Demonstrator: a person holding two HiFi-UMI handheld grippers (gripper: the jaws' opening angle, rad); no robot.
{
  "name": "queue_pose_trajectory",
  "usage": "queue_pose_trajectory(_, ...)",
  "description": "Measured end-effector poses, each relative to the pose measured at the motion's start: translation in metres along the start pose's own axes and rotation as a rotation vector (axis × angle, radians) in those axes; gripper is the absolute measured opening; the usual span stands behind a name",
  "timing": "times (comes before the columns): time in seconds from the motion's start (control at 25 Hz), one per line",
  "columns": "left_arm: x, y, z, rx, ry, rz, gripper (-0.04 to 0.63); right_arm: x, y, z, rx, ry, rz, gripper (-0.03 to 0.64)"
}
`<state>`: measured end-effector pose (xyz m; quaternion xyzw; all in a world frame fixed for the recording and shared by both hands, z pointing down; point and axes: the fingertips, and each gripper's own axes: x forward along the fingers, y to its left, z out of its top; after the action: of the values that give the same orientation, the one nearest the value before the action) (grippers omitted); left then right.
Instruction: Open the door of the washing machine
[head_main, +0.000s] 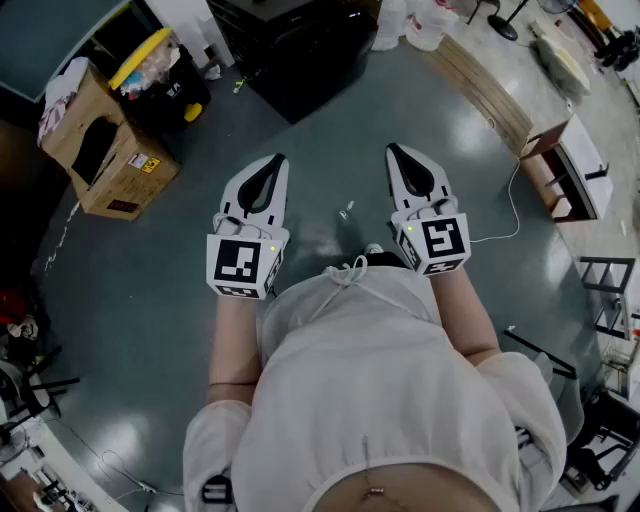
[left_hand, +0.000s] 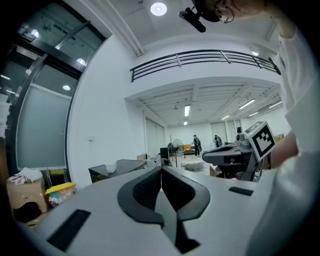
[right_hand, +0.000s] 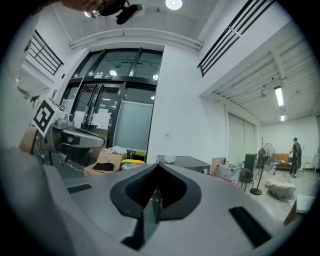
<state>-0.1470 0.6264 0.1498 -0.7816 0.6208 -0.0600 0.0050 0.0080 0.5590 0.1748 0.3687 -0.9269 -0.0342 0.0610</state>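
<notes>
- Cardboard box (head_main: 105, 150): on the floor at 10 o'clock in the head view.
- Black bin with yellow lid (head_main: 160, 75): just beside the box, at 11 o'clock.
- Left gripper (head_main: 276, 160): held level over the floor. Jaws closed together, nothing between them.
- Black cabinet (head_main: 295, 50): at 12 o'clock, well beyond both grippers. It may be the washing machine, but no door can be made out.
- Right gripper (head_main: 393, 152): held level. Jaws closed, empty.
- White shelf unit (head_main: 580, 165): at 2 o'clock.
</notes>
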Motion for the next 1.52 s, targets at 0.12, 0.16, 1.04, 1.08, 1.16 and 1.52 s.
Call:
queue_pose_trajectory(0.12,0.000,0.005,0.002,-0.007,-0.012,0.000,0.021,0.004,0.001,0.000,0.013,0.001,-0.001,0.003)
queue_pose_trajectory(0.16,0.000,0.006,0.001,-0.008,-0.015,0.000,0.021,0.004,0.002,0.000,0.016,0.001,-0.002,0.003)
queue_pose_trajectory(1.04,0.048,0.044,-0.022,-0.053,0.038,0.049,0.021,0.071,-0.045,-0.017,0.151,-0.005,-0.002,0.445)
queue_pose_trajectory(1.08,0.056,0.050,-0.024,-0.055,0.048,0.058,0.021,0.082,-0.050,-0.020,0.156,0.003,0.008,0.445)
queue_pose_trajectory(1.16,0.075,0.059,-0.030,-0.056,0.062,0.080,0.021,0.107,-0.060,-0.028,0.158,0.011,0.033,0.445)
queue_pose_trajectory(1.52,0.201,0.102,-0.027,-0.069,0.076,0.196,0.021,0.233,-0.154,-0.041,0.164,0.061,0.127,0.444)
